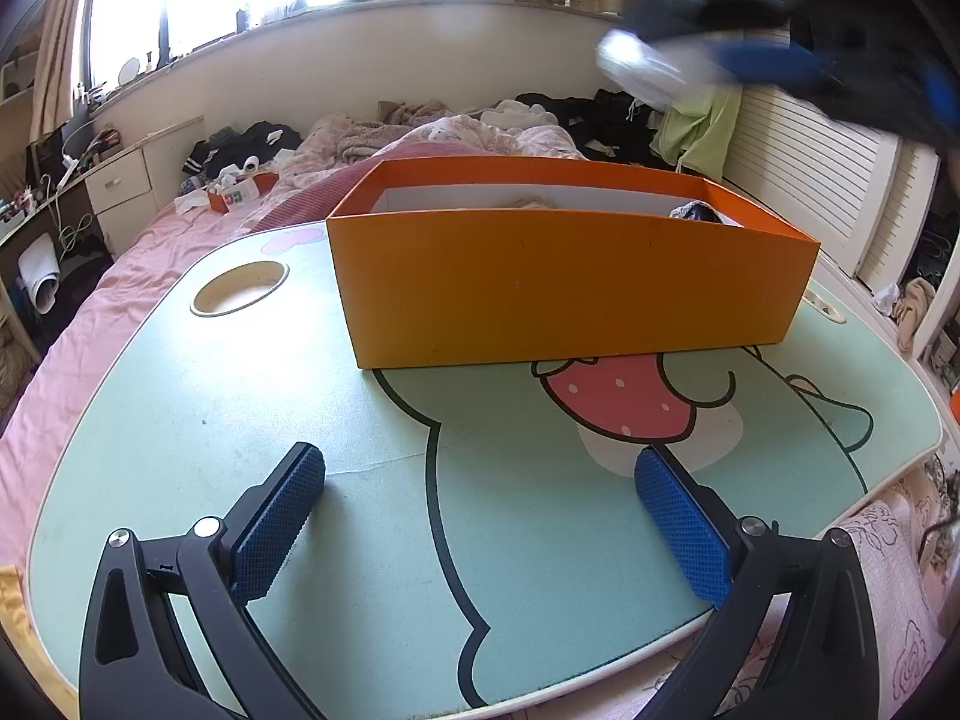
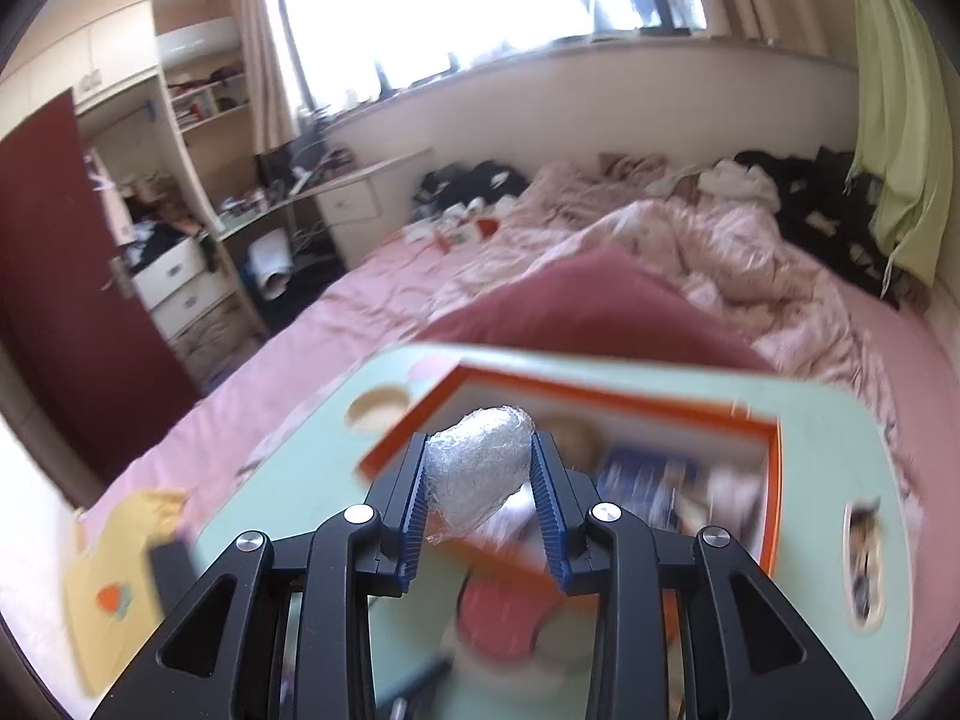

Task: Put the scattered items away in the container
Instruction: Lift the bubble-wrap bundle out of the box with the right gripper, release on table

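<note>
Right wrist view: the right gripper (image 2: pixel 480 468) clamps a crinkled silver foil-wrapped lump (image 2: pixel 480 474) above the orange rectangular box (image 2: pixel 774 480). The left gripper (image 1: pixel 480 516) gapes empty over the mint-green lap table (image 1: pixel 180 420).

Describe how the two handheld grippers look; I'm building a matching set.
Both match: the left gripper and right gripper have black angular plastic linkage arms with triangular cut-outs and silver round pivot bolts. Each finger carries a blue, finely ribbed pad. No cables, markings or sleeves show.

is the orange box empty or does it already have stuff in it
Not empty: the right wrist view shows blurred items, one dark blue, inside the orange box.
</note>
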`<state>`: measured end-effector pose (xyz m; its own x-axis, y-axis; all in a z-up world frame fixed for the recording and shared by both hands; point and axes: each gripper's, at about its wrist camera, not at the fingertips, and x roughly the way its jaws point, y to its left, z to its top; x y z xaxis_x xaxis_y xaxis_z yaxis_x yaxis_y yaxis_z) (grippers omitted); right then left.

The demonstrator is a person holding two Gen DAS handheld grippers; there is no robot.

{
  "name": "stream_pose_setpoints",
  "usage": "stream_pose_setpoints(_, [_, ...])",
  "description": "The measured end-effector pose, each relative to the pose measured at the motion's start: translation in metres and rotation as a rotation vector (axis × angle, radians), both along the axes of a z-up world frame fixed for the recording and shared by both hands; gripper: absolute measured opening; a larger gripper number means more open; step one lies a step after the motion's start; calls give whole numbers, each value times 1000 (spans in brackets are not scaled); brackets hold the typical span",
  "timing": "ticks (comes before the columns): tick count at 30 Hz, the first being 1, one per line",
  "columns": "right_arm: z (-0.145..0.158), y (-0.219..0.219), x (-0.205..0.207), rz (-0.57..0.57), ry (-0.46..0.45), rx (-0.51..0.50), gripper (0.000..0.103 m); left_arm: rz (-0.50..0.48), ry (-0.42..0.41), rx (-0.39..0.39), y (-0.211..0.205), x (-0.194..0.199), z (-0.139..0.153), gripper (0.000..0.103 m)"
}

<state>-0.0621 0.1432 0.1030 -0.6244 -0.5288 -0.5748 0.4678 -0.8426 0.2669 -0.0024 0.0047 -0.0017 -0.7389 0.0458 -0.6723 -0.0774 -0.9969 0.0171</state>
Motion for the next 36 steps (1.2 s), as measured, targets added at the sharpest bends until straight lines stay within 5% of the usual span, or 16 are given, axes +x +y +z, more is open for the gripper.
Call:
stream_pose_setpoints(5, [-47, 10, 36, 9, -75, 55, 32, -4, 1, -2, 0, 0, 0, 103])
stream_pose_setpoints(11, [-102, 19, 12, -64, -191, 82, 38, -11, 2, -5, -1, 1, 0, 103])
stream_pose_setpoints(15, [-96, 34, 15, -111, -147, 59, 79, -19, 4, -8, -2, -3, 2, 103])
stream_pose_setpoints(19, [-90, 49, 35, -156, -87, 57, 80, -21, 4, -9, -2, -2, 2, 103])
stream_pose_setpoints(23, [-100, 52, 48, -191, -76, 172, 83, -23, 5, -11, -2, -2, 2, 103])
stream_pose_setpoints(26, [-111, 47, 56, -216, -10, 272, 98, -24, 5, -12, -1, -3, 2, 103])
stream_pose_setpoints(36, [-116, 57, 49, -211, -22, 253, 103, -34, 6, -18, -2, -2, 3, 103])
